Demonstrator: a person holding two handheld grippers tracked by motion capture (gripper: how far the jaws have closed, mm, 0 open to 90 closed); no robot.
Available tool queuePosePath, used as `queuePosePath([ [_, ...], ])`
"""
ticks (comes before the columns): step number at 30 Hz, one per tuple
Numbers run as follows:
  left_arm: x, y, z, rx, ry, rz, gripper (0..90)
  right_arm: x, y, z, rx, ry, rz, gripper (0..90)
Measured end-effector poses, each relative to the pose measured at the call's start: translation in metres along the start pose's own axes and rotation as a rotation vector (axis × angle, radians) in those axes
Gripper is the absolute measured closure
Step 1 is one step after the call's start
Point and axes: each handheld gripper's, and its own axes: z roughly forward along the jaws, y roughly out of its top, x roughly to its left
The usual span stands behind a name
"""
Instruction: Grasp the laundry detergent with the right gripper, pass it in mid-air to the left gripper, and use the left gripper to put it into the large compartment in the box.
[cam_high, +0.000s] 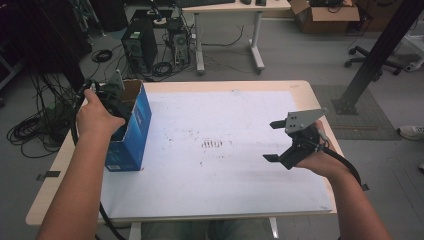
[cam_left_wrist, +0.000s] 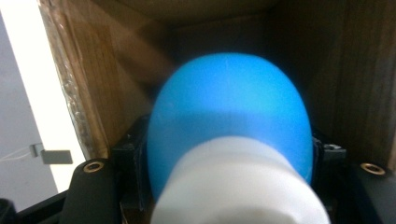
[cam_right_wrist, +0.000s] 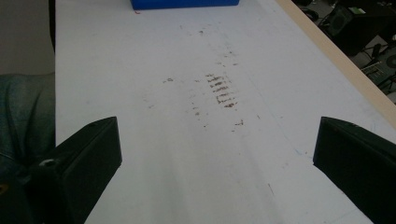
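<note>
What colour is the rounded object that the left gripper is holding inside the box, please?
The rounded object is bright blue with a white end, best seen in the left gripper view.

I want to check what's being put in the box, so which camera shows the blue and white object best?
The left gripper view: the blue and white object sits close up between that hand-held gripper's jaws, inside the cardboard box. In the high view the box and hand hide it. The right gripper view catches just the box's blue edge.
</note>
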Motion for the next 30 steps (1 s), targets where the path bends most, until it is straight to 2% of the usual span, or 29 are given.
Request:
queuePosePath([
  [11, 0.001, -0.001, -0.003, -0.027, -0.022, -0.015, 30.7, 0.0, -0.001, 0.0, -0.001, 0.001, 0.001, 0.8],
  [22, 0.002, -0.003, -0.007, -0.059, -0.032, -0.011, 27.9, 0.0, -0.003, 0.001, 0.0, 0.001, 0.005, 0.8],
  [30, 0.002, -0.007, -0.016, -0.072, -0.014, -0.013, 25.0, 0.001, -0.003, 0.002, -0.001, 0.002, 0.001, 0.8],
])
